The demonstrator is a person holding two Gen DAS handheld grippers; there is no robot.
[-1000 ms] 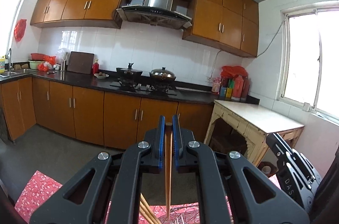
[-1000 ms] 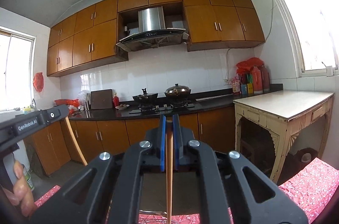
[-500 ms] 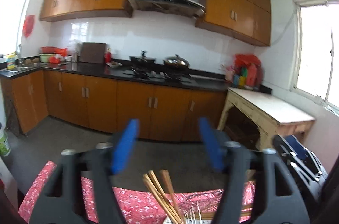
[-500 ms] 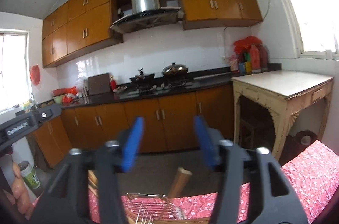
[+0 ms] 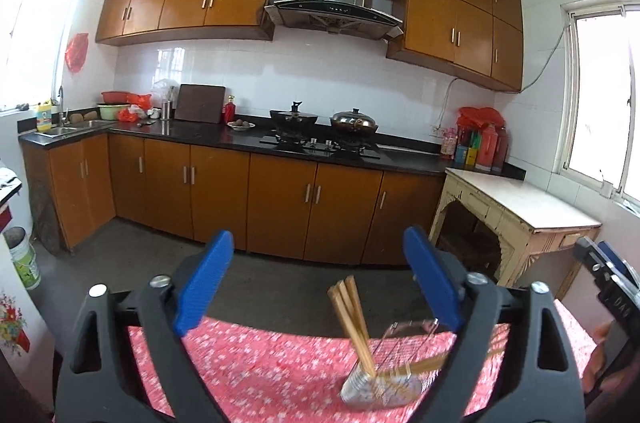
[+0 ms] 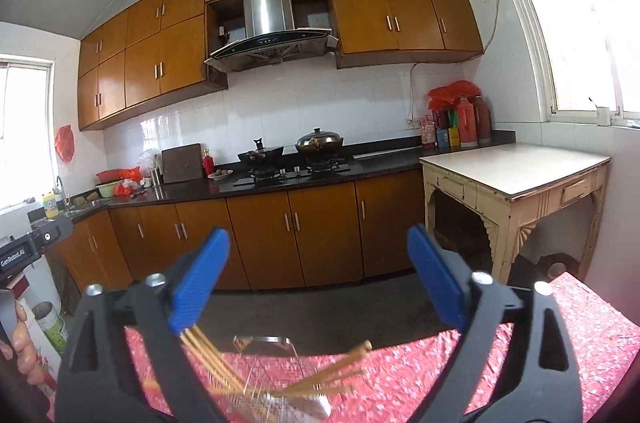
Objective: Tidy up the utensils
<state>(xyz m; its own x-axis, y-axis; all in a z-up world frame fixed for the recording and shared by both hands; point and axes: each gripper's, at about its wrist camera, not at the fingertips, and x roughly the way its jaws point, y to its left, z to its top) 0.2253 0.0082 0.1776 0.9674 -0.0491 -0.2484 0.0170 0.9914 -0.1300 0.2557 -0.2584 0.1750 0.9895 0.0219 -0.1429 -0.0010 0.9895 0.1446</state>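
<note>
I find the left tongs (image 5: 316, 283) spread wide and holding nothing. The right tongs (image 6: 318, 277) are likewise spread wide and empty.

The task's items, a bundle of long tan wooden chopsticks (image 5: 352, 323), stand tilted in a small open wire-mesh metal holder (image 5: 384, 379). That holder sits on the surface, which is covered by a red floral-patterned cloth (image 5: 260, 355), close to its far edge. In the right wrist view the chopsticks (image 6: 212, 355) fan out to both sides of the holder (image 6: 272, 343) and lean in different directions instead of standing together. The picture is blurred at this point, so I cannot count the sticks.

My judgement: the placing step appears complete for these sticks, since both tongs are clear of them. Whether further utensils remain elsewhere on the surface is not visible.

The next move calls either for locating another loose utensil or for gathering the splayed sticks upright. Either demands a slow approach, since the light holder looks likely to tip if nudged.
</note>
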